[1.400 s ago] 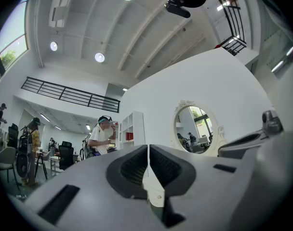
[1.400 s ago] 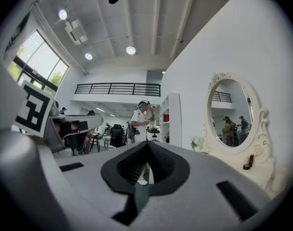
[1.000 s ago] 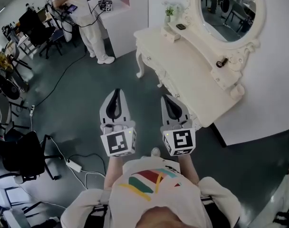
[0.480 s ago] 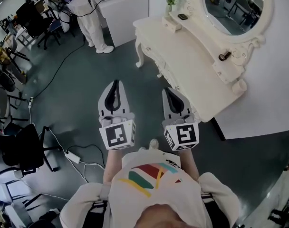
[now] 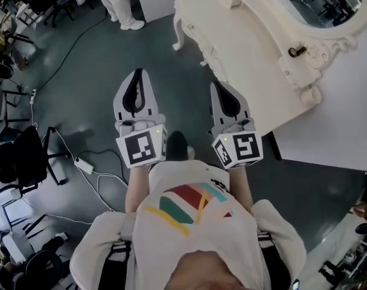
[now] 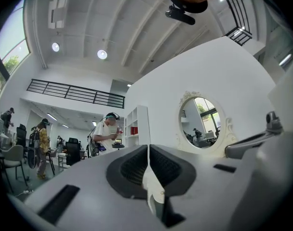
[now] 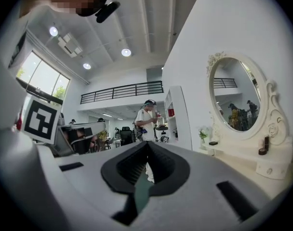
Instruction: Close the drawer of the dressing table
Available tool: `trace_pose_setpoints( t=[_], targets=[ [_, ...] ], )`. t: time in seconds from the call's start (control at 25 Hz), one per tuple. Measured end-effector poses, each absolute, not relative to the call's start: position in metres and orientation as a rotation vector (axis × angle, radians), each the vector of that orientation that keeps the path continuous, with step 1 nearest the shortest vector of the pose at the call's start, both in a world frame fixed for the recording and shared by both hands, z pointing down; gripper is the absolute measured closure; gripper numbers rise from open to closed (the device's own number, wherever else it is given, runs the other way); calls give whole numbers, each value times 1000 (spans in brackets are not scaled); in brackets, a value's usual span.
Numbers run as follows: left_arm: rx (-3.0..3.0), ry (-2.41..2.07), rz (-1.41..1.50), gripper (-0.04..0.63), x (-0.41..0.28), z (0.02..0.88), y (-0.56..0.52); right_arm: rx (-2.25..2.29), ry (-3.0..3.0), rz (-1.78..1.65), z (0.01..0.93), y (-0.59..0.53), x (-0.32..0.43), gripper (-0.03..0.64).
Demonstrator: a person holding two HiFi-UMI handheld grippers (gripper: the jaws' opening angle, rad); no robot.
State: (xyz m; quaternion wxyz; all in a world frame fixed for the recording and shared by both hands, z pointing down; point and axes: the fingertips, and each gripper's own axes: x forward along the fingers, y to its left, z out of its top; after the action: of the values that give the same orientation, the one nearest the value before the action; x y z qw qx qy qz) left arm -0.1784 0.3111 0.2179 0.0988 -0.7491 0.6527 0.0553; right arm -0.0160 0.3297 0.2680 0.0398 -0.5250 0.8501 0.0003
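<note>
Head view: the 2 grippers, left gripper (image 5: 137, 74) and right gripper (image 5: 218, 86), each have jaws pressed together on nothing. The dressing table (image 5: 244, 59) stands at upper right, its front edge just beside the right gripper. Whether its drawer is open cannot be told. A power strip (image 5: 85, 165) with cables lies on the floor at left, near a black chair (image 5: 20, 162).

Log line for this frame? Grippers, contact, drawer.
left gripper: shut, empty | right gripper: shut, empty | dressing table: beside right gripper, untouched | drawer: state not visible

Head downward; gripper views toward dressing table (image 7: 233, 153)
</note>
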Motion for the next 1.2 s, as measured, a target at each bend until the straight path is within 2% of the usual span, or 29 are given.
trace_pose_setpoints(
  t=[0.6,1.2],
  targets=[
    [-2147,1914,258,583,-165,224,239,-1597,2622,70,290,274,8,618],
    [-2294,1939,166,583,-181,273,120,-1614,2740,-90,331,148,-34,618]
  ],
)
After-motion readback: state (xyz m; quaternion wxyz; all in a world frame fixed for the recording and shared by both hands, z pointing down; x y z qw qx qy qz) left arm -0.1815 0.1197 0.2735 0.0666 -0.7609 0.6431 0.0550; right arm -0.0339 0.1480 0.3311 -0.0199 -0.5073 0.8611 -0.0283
